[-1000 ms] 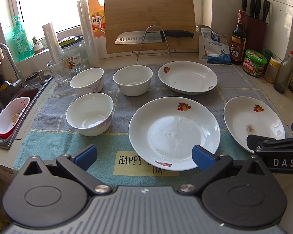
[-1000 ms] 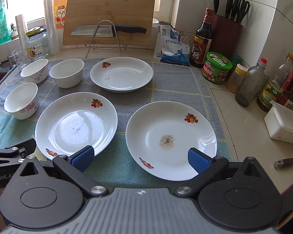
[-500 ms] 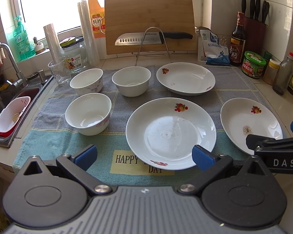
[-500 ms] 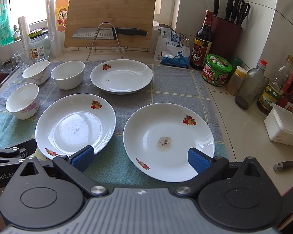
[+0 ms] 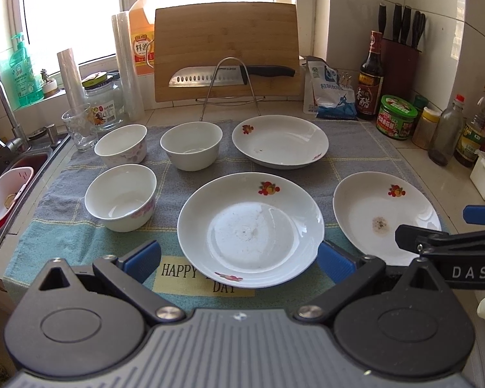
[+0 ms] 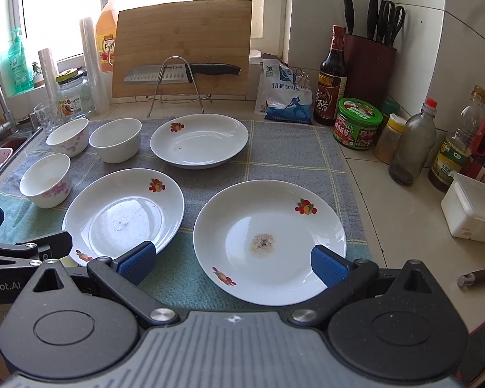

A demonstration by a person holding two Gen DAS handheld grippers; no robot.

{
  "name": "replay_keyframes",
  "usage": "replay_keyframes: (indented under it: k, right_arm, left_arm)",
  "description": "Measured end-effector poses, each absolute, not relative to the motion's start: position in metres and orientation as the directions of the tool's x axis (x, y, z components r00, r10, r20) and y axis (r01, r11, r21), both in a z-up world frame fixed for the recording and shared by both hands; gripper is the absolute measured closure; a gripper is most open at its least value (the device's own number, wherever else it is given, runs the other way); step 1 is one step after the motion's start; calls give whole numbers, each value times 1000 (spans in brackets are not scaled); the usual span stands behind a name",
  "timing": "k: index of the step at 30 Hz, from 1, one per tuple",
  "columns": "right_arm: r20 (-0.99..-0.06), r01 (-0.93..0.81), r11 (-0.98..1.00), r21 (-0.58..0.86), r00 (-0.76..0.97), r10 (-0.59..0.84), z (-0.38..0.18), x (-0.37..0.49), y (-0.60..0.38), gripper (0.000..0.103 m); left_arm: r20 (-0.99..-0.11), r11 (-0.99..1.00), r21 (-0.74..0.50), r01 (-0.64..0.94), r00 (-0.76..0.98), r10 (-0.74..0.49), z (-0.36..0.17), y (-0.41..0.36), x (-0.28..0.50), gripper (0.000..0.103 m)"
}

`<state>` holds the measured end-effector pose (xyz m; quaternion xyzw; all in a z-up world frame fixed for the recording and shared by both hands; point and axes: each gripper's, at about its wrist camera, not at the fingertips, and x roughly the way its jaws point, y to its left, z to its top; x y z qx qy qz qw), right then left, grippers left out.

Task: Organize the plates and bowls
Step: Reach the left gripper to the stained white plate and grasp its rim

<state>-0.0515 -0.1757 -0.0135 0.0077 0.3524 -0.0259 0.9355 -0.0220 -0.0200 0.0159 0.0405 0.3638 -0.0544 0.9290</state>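
Note:
Three white plates with fruit prints lie on a towel: a near middle plate, a right plate with a brown stain, and a far plate. Three white bowls stand at the left: a near bowl, a far left bowl and a plain bowl. My left gripper is open over the middle plate's near rim. My right gripper is open over the right plate's near rim. Neither holds anything.
A cutting board with a knife on a wire rack stands behind. Bottles and jars line the right wall beside a white box. A sink lies to the left, a glass near it.
Both grippers have risen and drawn back slightly, so the plates and bowls sit a little lower and farther in view. Nothing on the towel has moved.

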Motion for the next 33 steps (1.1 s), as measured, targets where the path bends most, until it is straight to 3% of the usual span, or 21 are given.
replay_keyframes:
  k: [10,20,33]
  right_arm:
    - [-592,-1,1000,22,806,14,-26,-79,-211,0]
    - [-639,-3,1000,17,769,13,-74,-77,-238,0]
    - [-679,-21,1000,-2,734,14,-119,-44,-244,0]
  left_arm:
    - [-705,981,-5,195,695,-142,14,-44,-15,1]
    - [-688,937,64,344,695,-209,9,-73,12,1]
    - [-727,810,120,574,607,-322,-8,-117,64,1]
